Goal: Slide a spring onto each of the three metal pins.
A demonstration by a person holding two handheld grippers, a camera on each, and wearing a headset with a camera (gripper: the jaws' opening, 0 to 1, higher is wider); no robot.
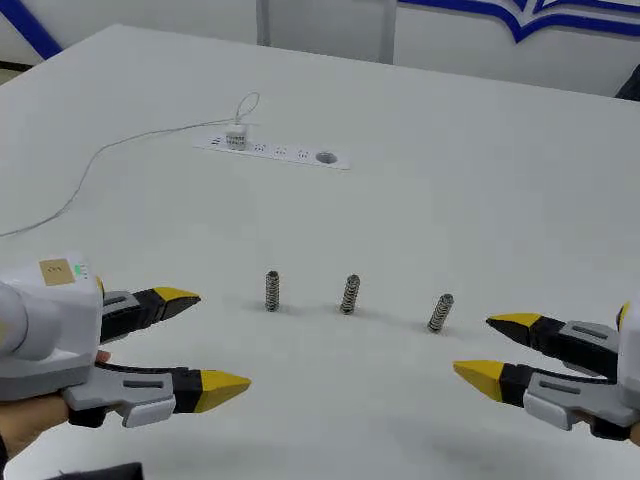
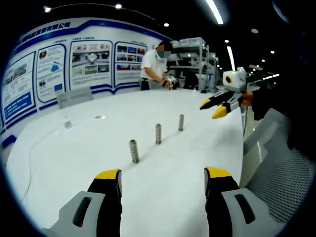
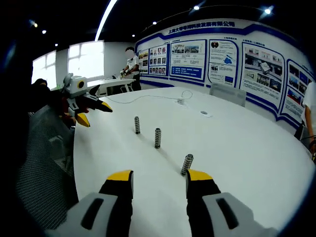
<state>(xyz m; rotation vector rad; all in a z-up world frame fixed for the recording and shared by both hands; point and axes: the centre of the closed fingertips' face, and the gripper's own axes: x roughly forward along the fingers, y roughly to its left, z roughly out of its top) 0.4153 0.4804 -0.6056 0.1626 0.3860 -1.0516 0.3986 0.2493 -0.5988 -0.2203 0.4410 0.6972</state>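
Three springs stand upright in a row on the white table point(image 1: 450, 200), each apparently already seated on its pin — the pins are largely hidden inside the coils. The left spring point(image 1: 272, 290) lies just ahead of the left gripper point(image 1: 220, 338), the middle spring point(image 1: 349, 294) between the two grippers, and the right spring point(image 1: 441, 312), slightly tilted, just ahead of the right gripper point(image 1: 474, 345). Both grippers hover apart from the row, jaws spread wide and empty, tips pointing inward. Judged stage: loading seems complete, with no loose spring in sight. The next move probably calls for little more than a check — perhaps a light nudge to straighten the tilted right spring, approached gently so that the pin is not toppled. Beyond the row, far from both grippers, lies a power strip point(image 1: 275, 152).
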